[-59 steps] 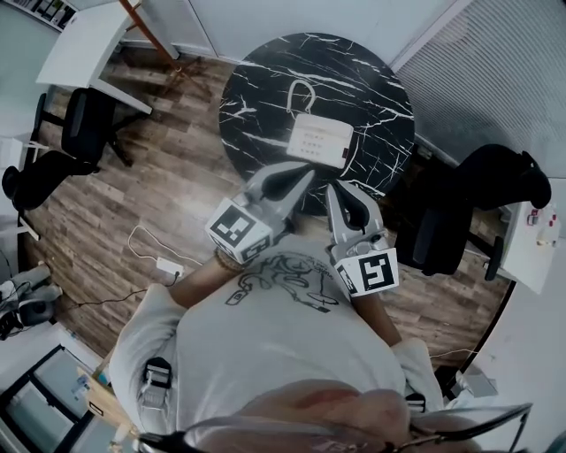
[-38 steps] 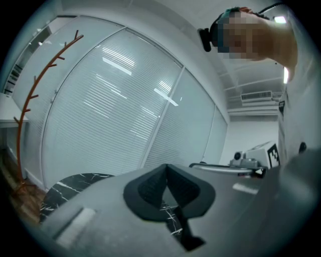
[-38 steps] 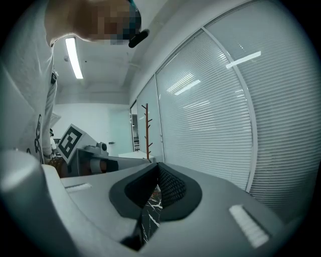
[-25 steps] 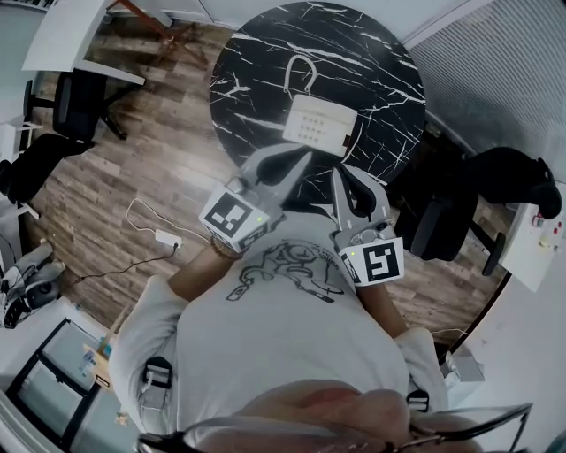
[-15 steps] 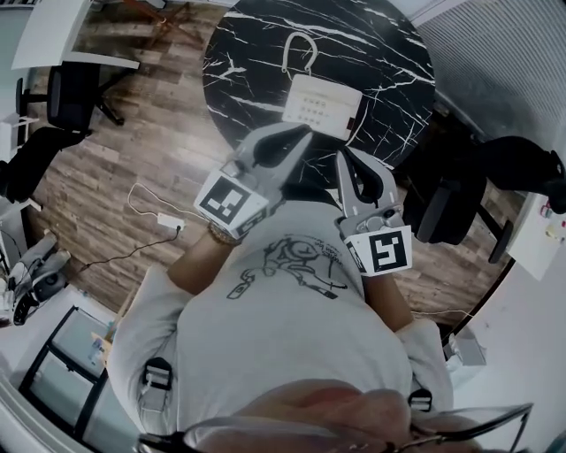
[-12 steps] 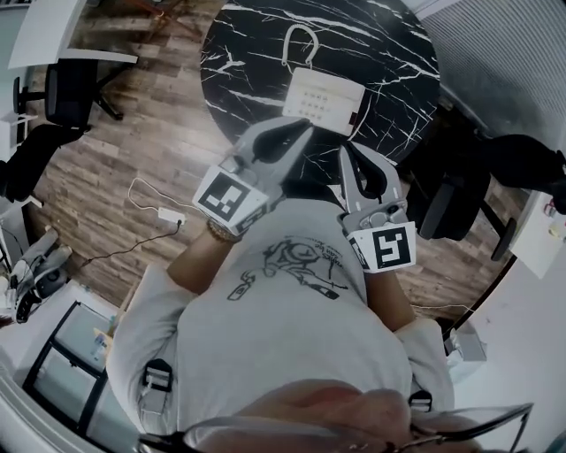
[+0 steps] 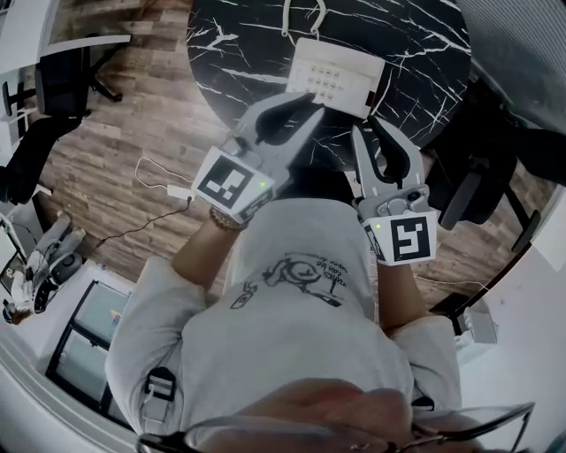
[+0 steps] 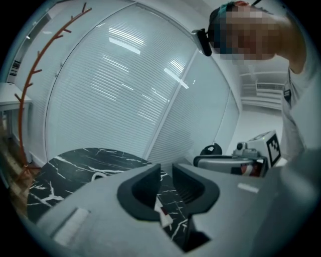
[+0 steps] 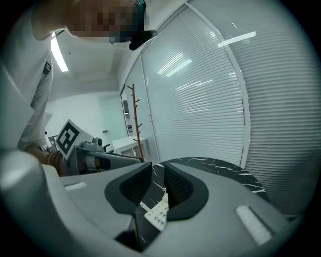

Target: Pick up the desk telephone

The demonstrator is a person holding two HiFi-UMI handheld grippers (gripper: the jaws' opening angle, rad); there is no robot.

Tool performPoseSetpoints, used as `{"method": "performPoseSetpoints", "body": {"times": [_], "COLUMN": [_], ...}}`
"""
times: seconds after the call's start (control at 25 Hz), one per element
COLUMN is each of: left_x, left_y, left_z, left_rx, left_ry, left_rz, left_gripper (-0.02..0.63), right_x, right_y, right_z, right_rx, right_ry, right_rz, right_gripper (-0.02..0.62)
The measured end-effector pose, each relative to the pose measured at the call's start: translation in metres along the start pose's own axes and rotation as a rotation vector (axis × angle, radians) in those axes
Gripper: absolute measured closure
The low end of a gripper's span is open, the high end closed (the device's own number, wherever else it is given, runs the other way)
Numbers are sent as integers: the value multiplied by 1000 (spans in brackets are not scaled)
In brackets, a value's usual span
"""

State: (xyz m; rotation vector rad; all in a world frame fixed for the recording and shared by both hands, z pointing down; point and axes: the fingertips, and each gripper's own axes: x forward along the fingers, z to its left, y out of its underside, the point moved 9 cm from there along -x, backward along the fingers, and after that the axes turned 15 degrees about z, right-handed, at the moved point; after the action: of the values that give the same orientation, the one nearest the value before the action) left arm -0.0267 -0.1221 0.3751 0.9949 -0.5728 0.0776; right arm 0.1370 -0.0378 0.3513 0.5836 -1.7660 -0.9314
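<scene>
Table: a round black table with white marble veining [image 7: 232, 55] stands on a wood-plank floor [image 7: 133, 142].
Task's thing: a flat white desk telephone with rows of small buttons [image 7: 336, 75] lies on the table's near half. A white cord loop [image 7: 301, 12] lies on the marble just beyond it.
Left of the table: two black office chairs [image 7: 55, 81] and a white desk [image 7: 26, 31] stand well apart from it. A white power adapter with its thin cable [image 7: 179, 191] lies on the floor.
Right of the table: another black chair [image 7: 482, 172] stands close to the rim.
Background: a wall of glass with closed white blinds [image 8: 125, 85], and a thin red-brown coat stand [image 8: 27, 95] beside the table.
In the way: only bare marble shows between the two grippers' tips and the telephone.
Left gripper [image 7: 312, 106]: grey, with a marker cube. It points at the telephone's near left corner and stops short of it. Its jaws have just been opening and stand a narrow slot apart, with nothing between them. A sliver of the telephone shows through the gap.
Right gripper [image 7: 371, 133]: it sits by the telephone's near right corner, apart from it. Its jaws have also just been opening, to a narrow gap that holds nothing. The keypad shows below that gap.
</scene>
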Motion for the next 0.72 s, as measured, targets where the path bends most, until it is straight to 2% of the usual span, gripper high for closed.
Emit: {"method": "performPoseSetpoints", "body": {"times": [0.52, 0.72], "left_x": [59, 82], "left_y": [58, 87], "left_z": [63, 87], "left_rx": [-47, -71], "left_ry": [-47, -85], "left_rz": [75, 124], "left_gripper": [404, 319], "right_x": [61, 86], "right_y": [63, 90], "right_z": [-46, -60], "right_rx": [50, 76], "right_ry": [54, 75], "right_rz": [105, 148], "right_gripper": [393, 328]}}
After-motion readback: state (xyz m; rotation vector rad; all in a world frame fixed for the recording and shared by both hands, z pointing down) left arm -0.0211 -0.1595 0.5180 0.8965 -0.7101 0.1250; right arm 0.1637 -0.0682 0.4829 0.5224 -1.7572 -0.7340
